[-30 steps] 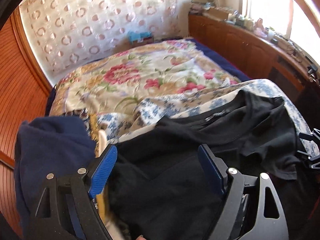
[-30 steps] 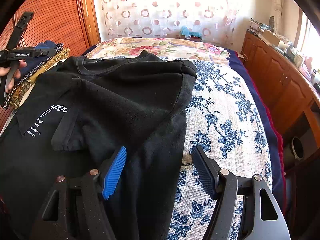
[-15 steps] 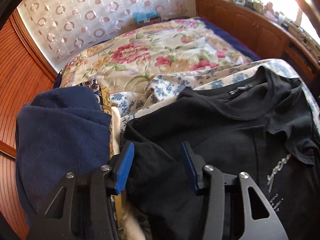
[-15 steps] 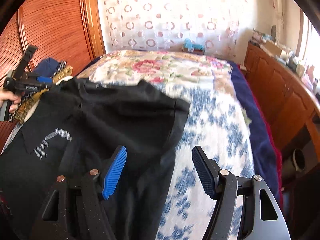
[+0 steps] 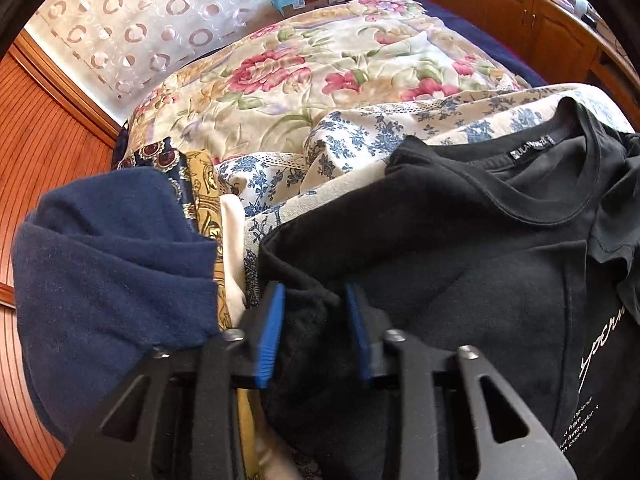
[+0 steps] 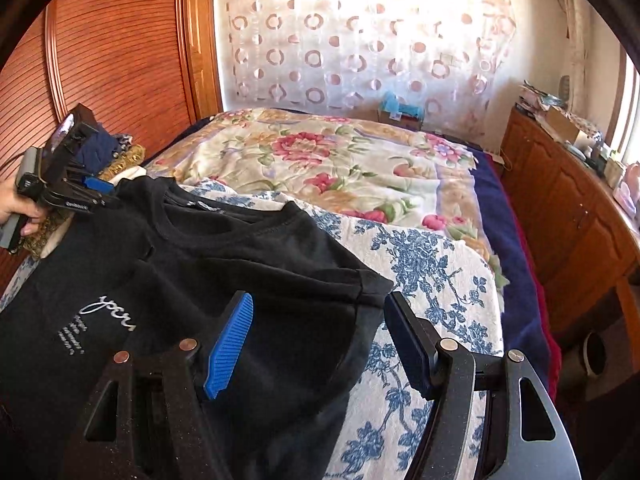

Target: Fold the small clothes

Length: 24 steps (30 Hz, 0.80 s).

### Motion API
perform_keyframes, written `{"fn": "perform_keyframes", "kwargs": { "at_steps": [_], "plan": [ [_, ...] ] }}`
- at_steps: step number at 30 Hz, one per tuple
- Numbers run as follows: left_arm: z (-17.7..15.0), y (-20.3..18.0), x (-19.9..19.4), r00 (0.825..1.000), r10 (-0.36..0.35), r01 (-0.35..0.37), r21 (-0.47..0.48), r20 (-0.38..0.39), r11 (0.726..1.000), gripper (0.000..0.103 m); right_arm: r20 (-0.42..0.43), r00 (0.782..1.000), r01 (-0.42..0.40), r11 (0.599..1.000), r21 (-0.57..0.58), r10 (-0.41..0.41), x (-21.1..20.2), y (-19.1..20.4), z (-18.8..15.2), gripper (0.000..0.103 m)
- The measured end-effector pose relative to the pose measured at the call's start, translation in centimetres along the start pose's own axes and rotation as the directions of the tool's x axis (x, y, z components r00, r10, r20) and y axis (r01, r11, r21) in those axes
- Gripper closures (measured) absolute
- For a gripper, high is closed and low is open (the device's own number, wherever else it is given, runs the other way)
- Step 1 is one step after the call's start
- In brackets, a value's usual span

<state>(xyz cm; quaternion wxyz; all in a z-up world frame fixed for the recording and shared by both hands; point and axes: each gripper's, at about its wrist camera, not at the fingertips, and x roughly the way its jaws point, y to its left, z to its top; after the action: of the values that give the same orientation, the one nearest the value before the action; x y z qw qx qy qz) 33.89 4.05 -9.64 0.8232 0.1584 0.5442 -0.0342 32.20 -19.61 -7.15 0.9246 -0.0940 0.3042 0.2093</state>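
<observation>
A black T-shirt (image 5: pixel 460 264) with white chest print lies on the bed, collar toward the headboard; it also shows in the right wrist view (image 6: pixel 208 272). My left gripper (image 5: pixel 314 332) has closed on the shirt's left shoulder edge, black fabric bunched between its blue pads. In the right wrist view the left gripper (image 6: pixel 86 194) sits at the shirt's far left corner, held by a hand. My right gripper (image 6: pixel 316 344) is open, its jaws astride the shirt's right sleeve edge, not closed on it.
A navy garment (image 5: pixel 108 256) and a gold patterned cloth (image 5: pixel 204 204) are piled at the bed's left side. A blue floral sheet (image 6: pixel 432 280) and pink floral quilt (image 6: pixel 320 160) cover the bed. A wooden cabinet (image 6: pixel 576 216) runs along the right.
My left gripper has moved down onto the shirt's left shoulder and its jaws have narrowed from wide open onto the fabric. The right gripper stayed open near the right sleeve.
</observation>
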Motion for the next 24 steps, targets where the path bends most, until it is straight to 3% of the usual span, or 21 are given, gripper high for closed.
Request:
{"fn": "perform_keyframes", "kwargs": {
  "at_steps": [2,7,14,18,21,23,24],
  "plan": [
    [-0.2,0.1,0.0,1.000,-0.012,0.012,-0.001,0.001,1.000,0.092,-0.009,1.000,0.015,1.000,0.005,-0.015,0.8,-0.7,0.1,0.033],
    [-0.4,0.4,-1.8,0.997,-0.033,0.034,-0.022,0.076,0.999,0.095,-0.047,0.999,0.030,0.998,0.059,-0.027,2.5,-2.5,0.4,0.033],
    [-1.6,0.4,-8.5,0.963,-0.073,0.087,-0.042,0.260,0.995,0.096,-0.060,0.998,0.005,0.994,0.110,0.002,3.8,-3.9,0.8,0.033],
    [-2.5,-0.1,-10.3,0.949,-0.088,0.099,-0.021,0.302,0.995,0.096,-0.069,0.996,-0.052,0.986,0.157,0.064,4.9,-4.5,0.7,0.033],
    [-3.0,-0.1,-10.7,0.939,-0.106,0.122,-0.028,0.328,0.992,0.096,-0.078,0.993,-0.079,0.981,0.178,0.094,5.8,-4.8,0.8,0.043],
    [-3.5,-0.2,-11.1,0.930,-0.120,0.143,-0.040,0.348,0.989,0.096,-0.060,0.993,-0.086,0.981,0.172,0.097,6.0,-4.7,1.0,0.062],
    [-3.8,-0.2,-11.3,0.925,-0.130,0.156,-0.046,0.357,0.987,0.096,-0.065,0.991,-0.106,0.979,0.174,0.119,6.2,-4.7,1.0,0.081]
  ]
}}
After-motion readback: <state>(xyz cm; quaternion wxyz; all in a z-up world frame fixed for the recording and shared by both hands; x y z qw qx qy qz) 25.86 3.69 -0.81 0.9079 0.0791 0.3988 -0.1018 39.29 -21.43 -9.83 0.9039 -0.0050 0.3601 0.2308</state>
